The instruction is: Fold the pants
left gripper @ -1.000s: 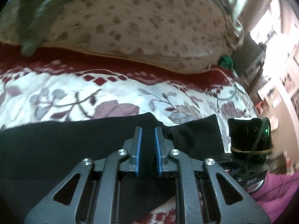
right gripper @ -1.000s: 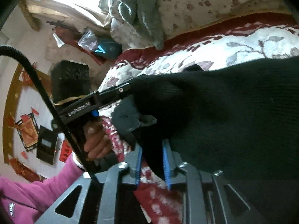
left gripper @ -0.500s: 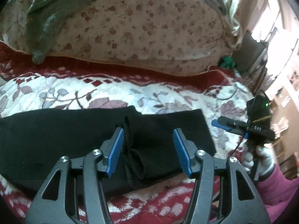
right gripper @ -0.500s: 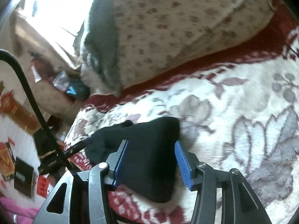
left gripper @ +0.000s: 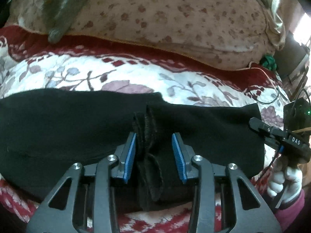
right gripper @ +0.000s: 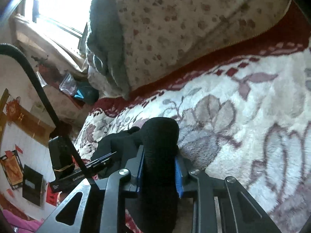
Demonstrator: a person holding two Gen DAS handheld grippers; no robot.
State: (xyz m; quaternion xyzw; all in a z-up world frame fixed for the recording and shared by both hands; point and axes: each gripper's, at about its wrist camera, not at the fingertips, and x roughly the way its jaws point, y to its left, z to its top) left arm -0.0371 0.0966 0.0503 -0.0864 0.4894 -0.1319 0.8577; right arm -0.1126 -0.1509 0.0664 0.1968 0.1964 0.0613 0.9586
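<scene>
Two handheld grippers work a pair of black pants spread lengthwise across a white, floral-patterned blanket with a dark red border, on a bed. Seen from the left wrist, the left gripper points down at a bunched fold of hems near the middle of the garment; its blue-padded jaws are closing around those ridges, with the left pad just beside the cloth and the right pad still apart from it. At the pants' far end, the right gripper is carried by a white-gloved hand in a magenta sleeve. From the right wrist view, that right gripper is closing with both blue pads pressed against a rolled end of the pants. A spotted beige pillow lies behind, a grey-green cloth draped over it.
</scene>
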